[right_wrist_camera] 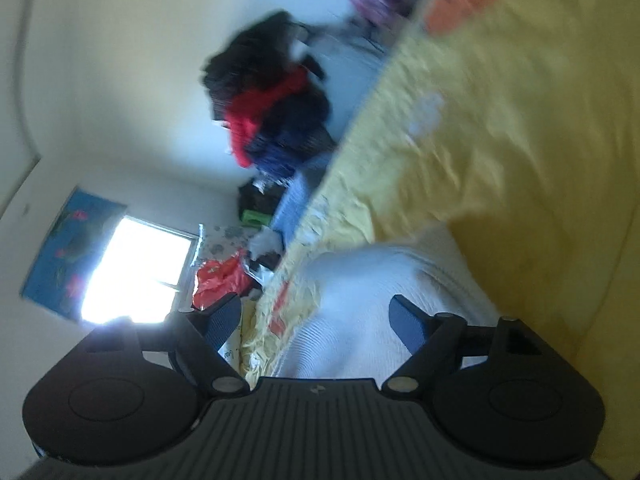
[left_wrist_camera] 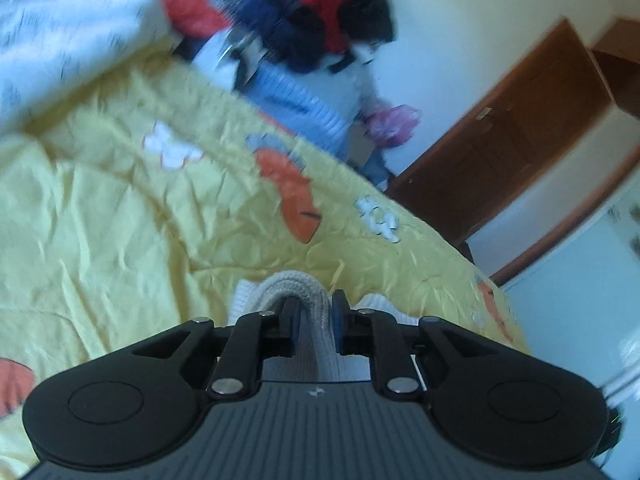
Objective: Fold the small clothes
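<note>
A white ribbed knit garment (left_wrist_camera: 296, 284) lies on the yellow bedspread (left_wrist_camera: 120, 220). A folded edge of it runs between the fingers of my left gripper (left_wrist_camera: 314, 304), which is shut on it. In the right wrist view, which is tilted sideways and blurred, the same white garment (right_wrist_camera: 360, 288) spreads out under and ahead of my right gripper (right_wrist_camera: 316, 316). Its blue-padded fingers (right_wrist_camera: 408, 320) stand wide apart and do not press on the cloth.
A pile of red, navy and black clothes (left_wrist_camera: 312, 20) sits at the far end of the bed, with a blue knit (left_wrist_camera: 296, 100) below it and a white cloth (left_wrist_camera: 60, 32) at the far left. A brown door (left_wrist_camera: 520, 132) stands beyond. A bright window (right_wrist_camera: 132, 272) and a red bag (right_wrist_camera: 220, 280) are off the bed's side.
</note>
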The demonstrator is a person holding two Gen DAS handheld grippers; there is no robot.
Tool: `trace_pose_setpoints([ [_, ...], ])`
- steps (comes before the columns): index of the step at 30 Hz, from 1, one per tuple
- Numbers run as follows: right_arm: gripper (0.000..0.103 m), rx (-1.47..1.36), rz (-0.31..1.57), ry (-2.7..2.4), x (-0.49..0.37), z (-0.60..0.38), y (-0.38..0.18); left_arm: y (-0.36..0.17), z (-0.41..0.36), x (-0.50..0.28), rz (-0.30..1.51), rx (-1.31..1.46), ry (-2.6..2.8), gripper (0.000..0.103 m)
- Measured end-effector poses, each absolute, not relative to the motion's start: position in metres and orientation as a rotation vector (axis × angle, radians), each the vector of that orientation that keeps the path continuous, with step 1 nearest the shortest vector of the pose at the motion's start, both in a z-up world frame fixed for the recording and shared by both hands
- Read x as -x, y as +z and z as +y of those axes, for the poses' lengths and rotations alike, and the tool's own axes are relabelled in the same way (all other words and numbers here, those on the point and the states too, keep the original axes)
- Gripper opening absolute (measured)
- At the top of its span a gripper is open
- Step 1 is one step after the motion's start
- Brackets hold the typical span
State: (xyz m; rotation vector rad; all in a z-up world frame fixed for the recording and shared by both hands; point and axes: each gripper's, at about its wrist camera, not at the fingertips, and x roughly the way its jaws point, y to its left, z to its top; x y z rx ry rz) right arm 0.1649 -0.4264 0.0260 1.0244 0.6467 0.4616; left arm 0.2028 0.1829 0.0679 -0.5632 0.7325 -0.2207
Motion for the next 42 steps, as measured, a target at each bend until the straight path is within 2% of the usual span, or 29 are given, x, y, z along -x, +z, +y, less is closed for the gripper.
trace_pose_setpoints([
  [1, 0.083, -0.986, 0.640, 0.464, -0.157, -0.428, 0.032, 0.074, 0.174, -0.196, 0.713, 0.480, -0.222, 0.017],
  [2, 0.083, -0.962, 0.644, 0.462, -0.151, -0.430, 0.035, 0.078, 0.167, -0.191, 0.709, 0.415, -0.213, 0.024],
  [3, 0.083, -0.946, 0.653, 0.454, -0.144, -0.433, 0.038, 0.082, 0.163, -0.186, 0.708, 0.372, -0.192, 0.045],
  [4, 0.083, -0.934, 0.660, 0.445, -0.139, -0.435, 0.039, 0.085, 0.163, -0.182, 0.701, 0.359, -0.171, 0.061],
  [5, 0.083, -0.921, 0.667, 0.443, -0.133, -0.436, 0.040, 0.087, 0.165, -0.180, 0.686, 0.374, -0.167, 0.095],
  [6, 0.083, -0.904, 0.671, 0.441, -0.130, -0.434, 0.041, 0.088, 0.169, -0.179, 0.678, 0.401, -0.170, 0.103],
  [10, 0.083, -0.846, 0.695, 0.438, -0.119, -0.426, 0.045, 0.091, 0.181, -0.182, 0.668, 0.502, -0.148, 0.103],
  [17, 0.083, -0.681, 0.743, 0.467, -0.120, -0.377, 0.045, 0.080, 0.090, -0.179, 0.650, 0.061, -0.182, 0.103],
  [22, 0.081, -0.380, 0.737, 0.347, -0.139, -0.338, 0.034, 0.018, 0.062, -0.233, 0.888, -0.031, -0.062, 0.103],
  [23, 0.077, -0.357, 0.746, 0.340, -0.142, -0.338, 0.026, 0.013, 0.065, -0.232, 0.840, -0.034, -0.060, 0.103],
  [26, 0.075, -0.378, 0.702, 0.358, -0.136, -0.345, 0.020, 0.018, 0.068, -0.225, 0.822, -0.026, -0.063, 0.103],
  [28, 0.079, -0.431, 0.702, 0.335, -0.128, -0.351, 0.028, 0.031, 0.075, -0.206, 0.785, -0.019, -0.035, 0.103],
  [33, 0.081, -0.694, 0.655, 0.352, -0.063, -0.393, 0.045, 0.059, 0.119, -0.100, 0.664, 0.217, -0.052, 0.103],
  [37, 0.083, -0.804, 0.655, 0.315, 0.005, -0.417, 0.033, 0.040, 0.148, -0.022, 0.661, 0.490, -0.047, 0.103],
  [42, 0.082, -0.898, 0.722, 0.276, 0.023, -0.418, 0.005, 0.006, 0.154, -0.016, 0.748, 0.674, -0.056, 0.103],
])
